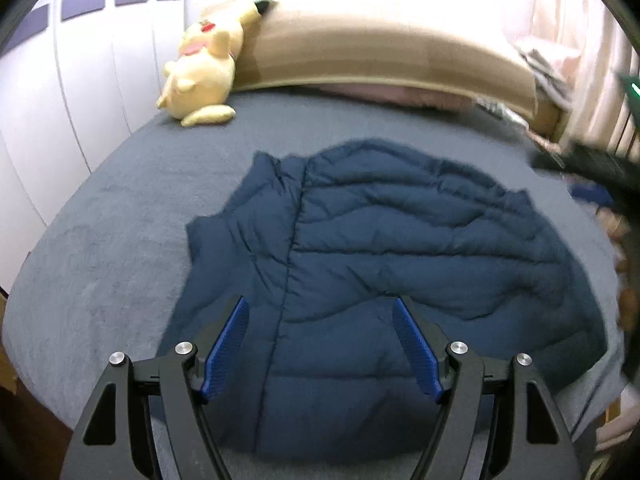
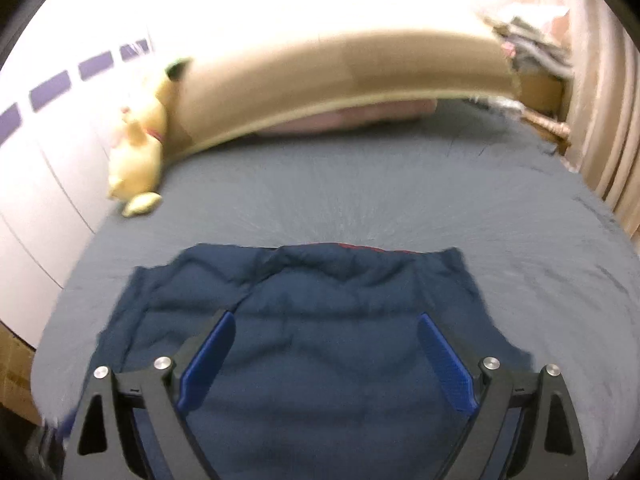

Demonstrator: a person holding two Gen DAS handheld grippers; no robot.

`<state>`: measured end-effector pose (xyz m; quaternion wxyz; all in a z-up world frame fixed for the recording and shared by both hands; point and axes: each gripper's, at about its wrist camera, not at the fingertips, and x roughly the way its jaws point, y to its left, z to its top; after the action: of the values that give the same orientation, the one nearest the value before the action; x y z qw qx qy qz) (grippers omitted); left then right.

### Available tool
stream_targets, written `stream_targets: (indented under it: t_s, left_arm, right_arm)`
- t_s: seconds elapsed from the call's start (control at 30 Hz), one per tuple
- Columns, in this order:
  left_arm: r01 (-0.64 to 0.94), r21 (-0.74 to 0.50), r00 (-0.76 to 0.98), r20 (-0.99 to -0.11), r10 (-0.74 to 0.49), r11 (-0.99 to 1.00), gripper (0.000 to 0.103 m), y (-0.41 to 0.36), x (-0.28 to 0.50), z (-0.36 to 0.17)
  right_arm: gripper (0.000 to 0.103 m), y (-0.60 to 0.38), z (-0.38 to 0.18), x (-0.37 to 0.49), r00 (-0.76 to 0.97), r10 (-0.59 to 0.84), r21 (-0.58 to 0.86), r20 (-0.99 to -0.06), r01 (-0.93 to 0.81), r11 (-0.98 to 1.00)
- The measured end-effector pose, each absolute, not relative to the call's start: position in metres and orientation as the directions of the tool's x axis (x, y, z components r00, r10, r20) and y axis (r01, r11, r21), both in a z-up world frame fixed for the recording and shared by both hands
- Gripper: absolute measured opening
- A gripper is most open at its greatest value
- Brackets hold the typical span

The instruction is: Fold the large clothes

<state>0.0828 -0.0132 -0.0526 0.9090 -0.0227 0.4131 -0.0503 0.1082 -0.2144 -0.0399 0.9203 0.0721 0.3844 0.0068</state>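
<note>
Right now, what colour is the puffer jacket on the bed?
Navy blue jacket, clearest in the left wrist view.

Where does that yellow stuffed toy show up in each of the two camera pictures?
Left wrist view: the yellow stuffed toy lies upper left, at the left end of the tan headboard.
Right wrist view: the toy sits at middle left, blurred, against the same headboard end.
Shared landmark: the navy puffer jacket spread on the grey bed sheet, low and central in both.
</note>
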Motion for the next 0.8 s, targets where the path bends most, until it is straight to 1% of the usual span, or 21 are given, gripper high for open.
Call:
stream_targets:
  t_s: [0.07, 0.17, 0.27, 0.33, 0.4, 0.47, 0.53, 0.6, 0.67, 0.7, 0.8]
  left_arm:
    - [0.079, -0.098, 0.668, -0.733, -0.126, 0.992, 0.075, -0.012, 0.072, -0.041]
    - [0.069, -0.108, 0.696, -0.707, -0.125, 0.992, 0.078, -0.011, 0.054, -0.022]
    - [0.072, -0.122, 0.716, -0.684, -0.137, 0.990, 0.078, -0.010, 0.039, -0.006]
    - [0.088, -0.117, 0.727, -0.671, -0.144, 0.989, 0.078, -0.012, 0.026, 0.004]
    - [0.100, -0.114, 0.743, -0.652, -0.150, 0.988, 0.079, -0.013, 0.011, 0.014]
    - [0.114, -0.109, 0.757, -0.634, -0.158, 0.987, 0.079, -0.012, -0.006, 0.022]
    - [0.114, -0.107, 0.765, -0.625, -0.156, 0.988, 0.080, -0.010, -0.019, 0.026]
    - [0.111, -0.110, 0.768, -0.622, -0.156, 0.988, 0.081, -0.008, -0.032, 0.028]
    - [0.097, -0.105, 0.770, -0.623, -0.141, 0.990, 0.087, -0.006, -0.047, 0.029]
    - [0.097, -0.098, 0.770, -0.623, -0.137, 0.991, 0.088, -0.006, -0.054, 0.028]
    - [0.104, -0.054, 0.784, -0.610, -0.115, 0.993, 0.090, -0.009, -0.071, 0.028]
  right_arm:
    - [0.094, -0.212, -0.031, 0.058, 0.742, 0.094, 0.145, -0.664, 0.004, 0.989]
    - [0.094, -0.202, -0.027, 0.001, 0.765, 0.103, 0.145, -0.636, -0.013, 0.989]
    - [0.094, -0.194, -0.028, -0.044, 0.772, 0.117, 0.156, -0.624, -0.024, 0.988]
    - [0.095, -0.186, -0.030, -0.071, 0.779, 0.095, 0.140, -0.620, -0.010, 0.990]
    - [0.096, -0.184, -0.030, -0.092, 0.790, 0.091, 0.149, -0.606, 0.001, 0.989]
    - [0.100, -0.181, -0.027, -0.115, 0.807, 0.060, 0.153, -0.587, 0.038, 0.987]
    - [0.100, -0.181, -0.024, -0.130, 0.817, 0.056, 0.163, -0.573, 0.047, 0.986]
    - [0.100, -0.179, -0.023, -0.142, 0.820, 0.037, 0.156, -0.571, 0.064, 0.986]
    - [0.100, -0.176, -0.022, -0.154, 0.825, 0.040, 0.162, -0.563, 0.062, 0.985]
    - [0.103, -0.175, -0.021, -0.158, 0.826, 0.030, 0.155, -0.563, 0.070, 0.985]
    - [0.103, -0.172, -0.021, -0.165, 0.827, 0.007, 0.147, -0.562, 0.091, 0.985]
